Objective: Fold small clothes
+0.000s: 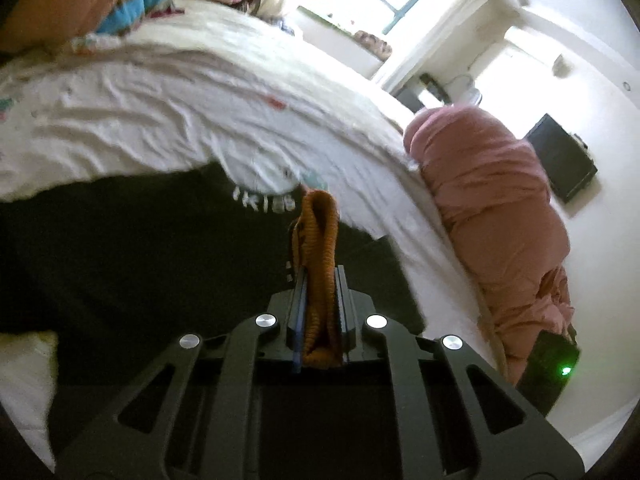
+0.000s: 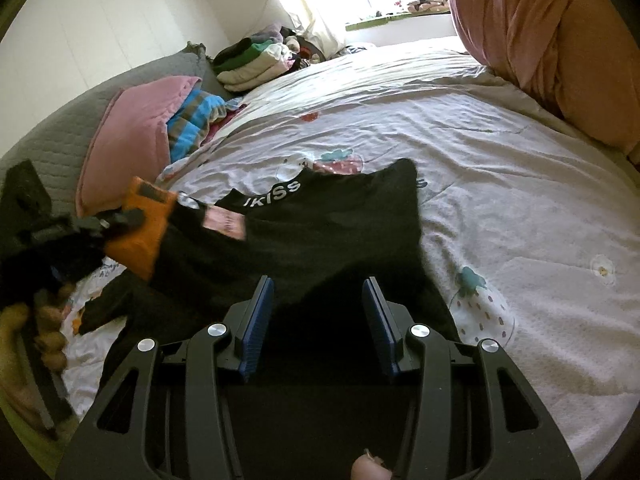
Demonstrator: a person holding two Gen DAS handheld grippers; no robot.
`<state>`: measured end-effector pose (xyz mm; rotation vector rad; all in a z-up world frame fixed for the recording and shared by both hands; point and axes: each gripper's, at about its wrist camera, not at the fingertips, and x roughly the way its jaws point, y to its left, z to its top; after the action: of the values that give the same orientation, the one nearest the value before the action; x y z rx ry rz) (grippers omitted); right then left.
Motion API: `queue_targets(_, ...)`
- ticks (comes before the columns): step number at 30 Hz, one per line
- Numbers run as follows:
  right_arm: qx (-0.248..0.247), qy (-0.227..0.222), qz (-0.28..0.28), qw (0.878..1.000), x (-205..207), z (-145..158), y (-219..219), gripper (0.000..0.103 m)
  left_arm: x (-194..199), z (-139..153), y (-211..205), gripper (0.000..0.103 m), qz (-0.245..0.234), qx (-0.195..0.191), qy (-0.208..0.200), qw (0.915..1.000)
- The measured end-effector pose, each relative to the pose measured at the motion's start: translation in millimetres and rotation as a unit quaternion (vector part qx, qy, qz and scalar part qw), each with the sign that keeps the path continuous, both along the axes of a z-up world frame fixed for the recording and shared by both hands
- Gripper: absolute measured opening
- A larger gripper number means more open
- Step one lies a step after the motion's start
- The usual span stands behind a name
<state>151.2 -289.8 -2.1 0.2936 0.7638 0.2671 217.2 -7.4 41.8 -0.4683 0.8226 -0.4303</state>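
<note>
- Left gripper (image 1: 320,276): jaws pinched narrow on orange ribbed cuff (image 1: 318,240) of black garment (image 1: 140,248); knit bunched between the pads, tip poking out toward 12 o'clock. Likely gripped at the cuff because the thick rib gives a firm hold for carrying the sleeve across.
- Same grip visible in right wrist view at 9 o'clock: left gripper (image 2: 120,220) clamped on orange cuff (image 2: 146,224), sleeve lifted off bedsheet (image 2: 500,200).
- Right gripper (image 2: 318,308): blue pads (image 2: 258,312) parted to a middling gap, nothing between; hovering over the lower body of black garment (image 2: 332,232). Contact with cloth not discernible. Probably poised to pin or pinch the hem.
- Black garment spread flat mid-bed, white-lettered collar band (image 2: 272,192) toward 12 o'clock, hem toward camera.
- Folded pile (image 2: 252,62) at 11 o'clock, pink pillow (image 2: 132,140) at 10, rolled pink quilt (image 2: 552,40) at 1: all well apart from working area.
- Judged stage: sleeve fold-in beginning; body fold not yet made.
</note>
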Motion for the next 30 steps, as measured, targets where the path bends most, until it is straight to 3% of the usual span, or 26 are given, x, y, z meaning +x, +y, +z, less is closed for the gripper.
queue_targets(3, -0.002, 0.001, 0.001, 1.000, 1, -1, 1, 0.045, -1, 7, 18, 0.001, 0.019, 0.004, -0.010, 0.9998)
queue_targets(10, -0.012, 0.004, 0.000, 1.000, 3, -2, 6, 0.045, -1, -20, 50, 0.001, 0.044, -0.001, 0.020, 0.9989)
queue_targets(16, -0.023, 0.009, -0.004, 1.000, 6, -5, 8, 0.045, -4, -33, 60, 0.001, 0.055, -0.002, 0.028, 0.9981)
queue_targets(25, -0.034, 0.015, -0.002, 0.999, 10, -10, 15, 0.045, -13, -25, 74, 0.001, 0.079, 0.022, 0.004, 0.9966)
queue_targets(30, -0.044, 0.012, -0.001, 0.999, 13, -7, 18, 0.045, -10, -32, 60, 0.001, 0.058, 0.038, 0.013, 0.9975)
